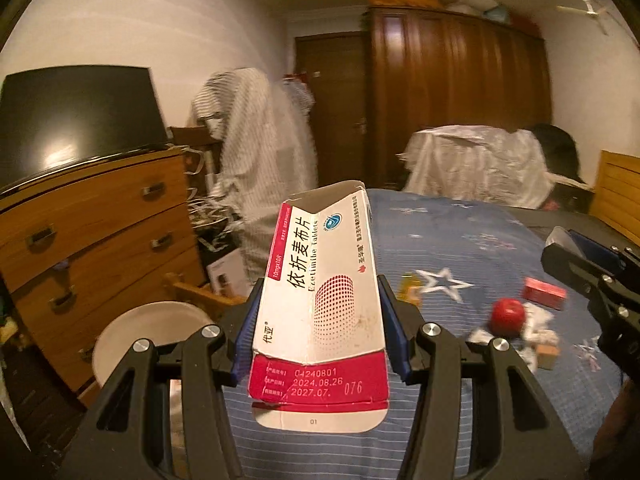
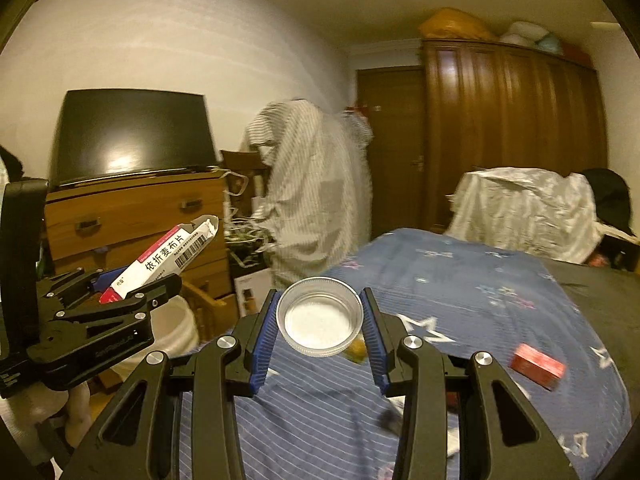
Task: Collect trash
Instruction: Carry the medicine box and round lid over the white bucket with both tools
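Already both tools are loaded. The left gripper (image 1: 320, 320) has its blue pads pressed against the long sides of an empty, crushed tablet carton (image 1: 320, 304), white with a magenta band and both end flaps open; it fills the lower centre of the left wrist view and shows again at the left edge of the right wrist view, lifted clear of the bed. The right gripper (image 2: 320, 332) is closed narrowly on a clear plastic lid (image 2: 320, 316), held by its rim with its hollow side facing the camera, at the centre of its own view, also off the bed.

So two pieces of trash look picked up but not yet dropped anywhere; I judge the task partly done. A round white bin (image 1: 152, 336) sits at lower left in the left wrist view, below the wooden dresser (image 1: 100, 232) and beside the bed; it is the likely target. Only its rim and a pale inner surface show, so what it holds cannot be told.

Left on the blue star-patterned bedspread (image 1: 460, 240), at the right of the left view, are a small red box (image 1: 544, 292), a red round object (image 1: 507, 315) that may be an apple, crumpled white scraps (image 1: 536, 328), a small tan block (image 1: 548, 354) and a blurred yellowish item (image 1: 410, 286). Which of these count as trash is a guess; the scraps surely seem to.
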